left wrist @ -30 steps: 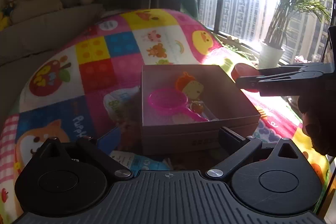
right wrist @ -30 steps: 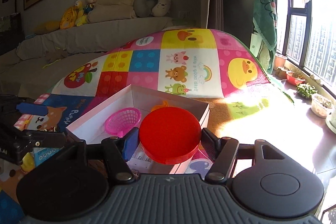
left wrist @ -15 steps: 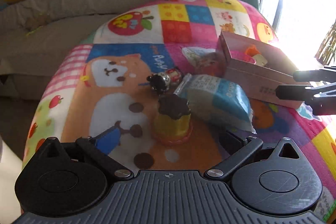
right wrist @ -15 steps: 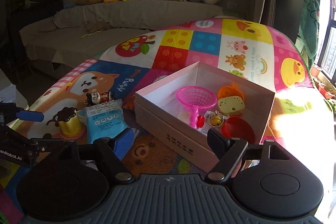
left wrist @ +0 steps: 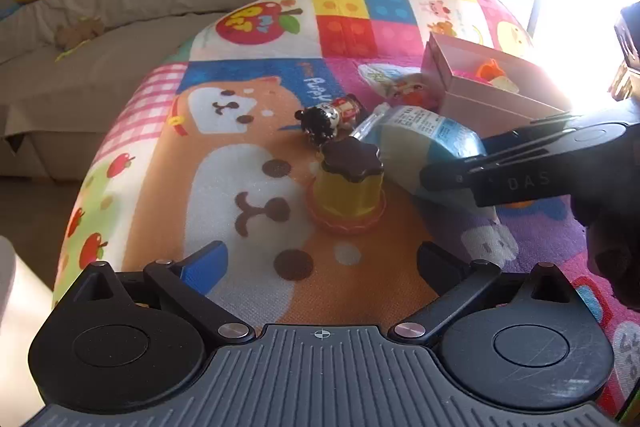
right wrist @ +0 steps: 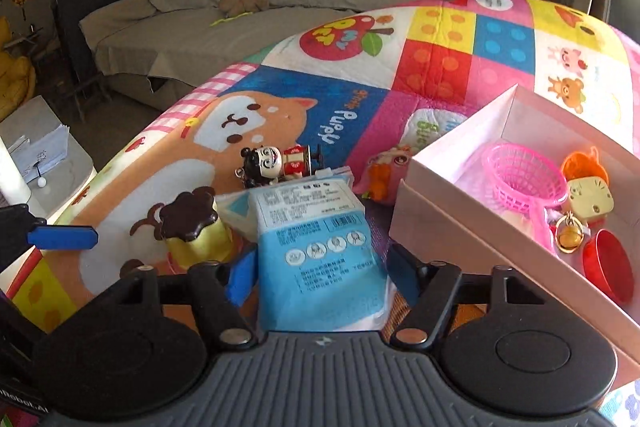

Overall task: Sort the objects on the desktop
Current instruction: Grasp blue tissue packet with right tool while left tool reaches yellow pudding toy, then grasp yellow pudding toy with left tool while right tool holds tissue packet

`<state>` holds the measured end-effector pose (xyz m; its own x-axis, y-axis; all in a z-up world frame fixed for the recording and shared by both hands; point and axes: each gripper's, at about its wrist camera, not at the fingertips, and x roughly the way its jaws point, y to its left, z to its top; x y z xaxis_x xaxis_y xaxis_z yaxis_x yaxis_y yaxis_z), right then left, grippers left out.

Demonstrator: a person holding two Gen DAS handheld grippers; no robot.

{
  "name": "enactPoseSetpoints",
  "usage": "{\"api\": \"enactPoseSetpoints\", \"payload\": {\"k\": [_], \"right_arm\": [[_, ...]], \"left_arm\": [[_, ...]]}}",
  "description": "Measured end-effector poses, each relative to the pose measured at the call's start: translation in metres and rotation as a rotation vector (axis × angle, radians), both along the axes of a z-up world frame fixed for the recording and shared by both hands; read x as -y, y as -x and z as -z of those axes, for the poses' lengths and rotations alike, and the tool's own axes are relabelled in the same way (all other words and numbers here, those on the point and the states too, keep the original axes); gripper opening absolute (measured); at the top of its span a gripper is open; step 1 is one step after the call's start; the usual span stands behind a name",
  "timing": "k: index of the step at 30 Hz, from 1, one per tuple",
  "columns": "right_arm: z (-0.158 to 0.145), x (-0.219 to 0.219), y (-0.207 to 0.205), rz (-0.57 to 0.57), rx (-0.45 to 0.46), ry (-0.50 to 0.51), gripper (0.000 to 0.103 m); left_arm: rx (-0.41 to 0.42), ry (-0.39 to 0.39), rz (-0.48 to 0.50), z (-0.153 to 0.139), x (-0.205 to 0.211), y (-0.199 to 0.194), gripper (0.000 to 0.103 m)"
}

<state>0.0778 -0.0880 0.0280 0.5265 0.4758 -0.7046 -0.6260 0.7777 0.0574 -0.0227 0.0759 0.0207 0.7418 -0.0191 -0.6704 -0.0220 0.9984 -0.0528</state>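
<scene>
The play mat [right wrist: 348, 123] reads "Puppy". The right hand-held gripper [right wrist: 320, 269] is closing astride the blue packet [right wrist: 320, 247] of small print, pads not yet pressing; left of the packet the left hand-held gripper [left wrist: 320, 263] gapes, empty, before the pudding toy [left wrist: 347, 187]; right of it the box [right wrist: 472, 227] holds a pink net

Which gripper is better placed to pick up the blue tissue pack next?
Right. The right gripper already straddles the blue tissue pack, its jaws closing on it. The left gripper is open, facing the pudding toy instead.
</scene>
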Motion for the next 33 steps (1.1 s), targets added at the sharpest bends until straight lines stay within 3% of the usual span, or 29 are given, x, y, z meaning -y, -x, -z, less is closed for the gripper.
{"api": "enactPoseSetpoints", "payload": {"k": [8, 14, 18, 22, 30, 33], "right_arm": [[-0.003, 0.083, 0.036, 0.082, -0.006, 0.017, 0.055], [-0.004, 0.121, 0.066, 0.173, 0.033, 0.074, 0.055], [-0.011, 0.130, 0.081, 0.116, 0.024, 0.013, 0.063], [-0.021, 0.126, 0.082, 0.099, 0.102, -0.008, 0.080], [-0.015, 0.122, 0.049, 0.207, 0.094, -0.053, 0.080], [-0.014, 0.127, 0.039, 0.246, 0.104, -0.052, 0.084]], "left_arm": [[0.003, -0.008, 0.041, 0.006, 0.017, -0.027, 0.103], [-0.006, 0.011, 0.084, 0.010, 0.030, -0.039, 0.103], [-0.017, 0.052, 0.150, 0.010, 0.040, -0.041, 0.103], [-0.015, 0.095, 0.219, 0.008, 0.049, -0.038, 0.103], [-0.014, 0.025, 0.163, 0.013, 0.052, -0.037, 0.103], [-0.010, 0.016, 0.171, 0.014, 0.053, -0.035, 0.103]]}}
